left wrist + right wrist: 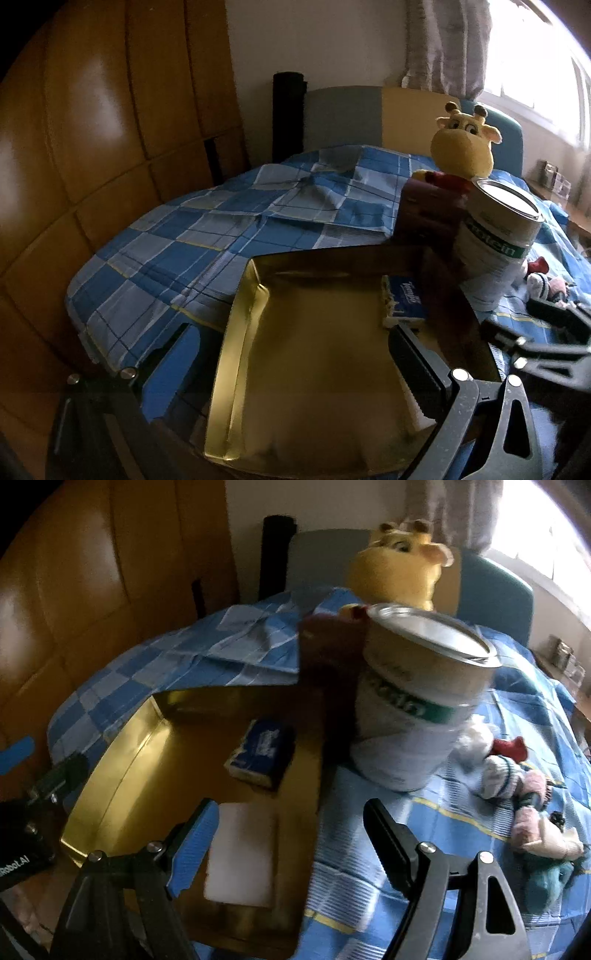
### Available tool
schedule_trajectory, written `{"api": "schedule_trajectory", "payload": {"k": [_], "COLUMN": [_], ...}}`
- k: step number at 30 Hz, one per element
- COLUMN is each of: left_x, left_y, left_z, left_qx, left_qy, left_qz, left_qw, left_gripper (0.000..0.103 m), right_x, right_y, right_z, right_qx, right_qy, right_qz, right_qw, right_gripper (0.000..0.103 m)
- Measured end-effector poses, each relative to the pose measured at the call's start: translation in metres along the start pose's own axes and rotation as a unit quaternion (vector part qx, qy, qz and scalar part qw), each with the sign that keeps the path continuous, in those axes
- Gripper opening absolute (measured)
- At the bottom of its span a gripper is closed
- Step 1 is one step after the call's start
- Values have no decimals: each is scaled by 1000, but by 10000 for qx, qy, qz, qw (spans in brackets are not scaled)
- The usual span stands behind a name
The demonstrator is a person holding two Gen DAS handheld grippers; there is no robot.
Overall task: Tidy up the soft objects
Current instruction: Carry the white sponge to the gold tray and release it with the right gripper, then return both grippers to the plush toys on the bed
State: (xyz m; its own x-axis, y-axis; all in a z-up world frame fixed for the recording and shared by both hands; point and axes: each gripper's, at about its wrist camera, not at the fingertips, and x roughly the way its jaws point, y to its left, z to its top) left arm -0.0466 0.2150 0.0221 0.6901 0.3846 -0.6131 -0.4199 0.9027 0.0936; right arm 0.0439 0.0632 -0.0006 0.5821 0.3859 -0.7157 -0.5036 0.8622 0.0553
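Note:
A gold open box [317, 369] [147, 760] lies on the blue plaid bed. In it are a blue tissue pack [404, 301] [260, 753] and a white pad [242, 853]. A yellow giraffe plush [463, 144] [397, 572] sits at the back behind a tin. Small soft toys [524, 801] [546, 286] lie on the bed to the right. My left gripper [291, 373] is open, its fingers astride the box's left wall. My right gripper [291, 845] is open and empty, over the box's right edge above the white pad.
A tall white tin with a green band [495, 240] [417, 701] stands right of the box, a dark brown box [424, 214] beside it. A wooden wardrobe [92, 147] lines the left. The headboard [343, 114] and a bright window [535, 74] are behind.

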Motion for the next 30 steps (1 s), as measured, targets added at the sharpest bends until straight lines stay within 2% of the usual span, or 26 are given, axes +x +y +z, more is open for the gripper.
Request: {"api": "schedule_trajectory", "payload": {"k": [10, 20, 24, 30], "left_x": [-4, -7, -9, -13], "left_y": [-20, -50, -68, -98], "left_z": [-2, -4, -5, -4], "left_qx": [271, 640, 834, 1111], "left_qy": [2, 41, 51, 63], "left_qz": [-134, -400, -600, -892], "left_qw": [9995, 9971, 9947, 9898], "left_gripper": [103, 103, 103, 103], "right_x": [-29, -55, -69, -87], "right_y": [-51, -126, -174, -246], "right_z": [1, -2, -8, -27], "right_qx": [361, 680, 1008, 1700], "right_qy": [-298, -445, -509, -609], "right_qz": [-388, -1139, -1565, -2293], "right_qw": [9982, 9902, 9812, 9565], "right_gripper": [82, 82, 82, 82]}}
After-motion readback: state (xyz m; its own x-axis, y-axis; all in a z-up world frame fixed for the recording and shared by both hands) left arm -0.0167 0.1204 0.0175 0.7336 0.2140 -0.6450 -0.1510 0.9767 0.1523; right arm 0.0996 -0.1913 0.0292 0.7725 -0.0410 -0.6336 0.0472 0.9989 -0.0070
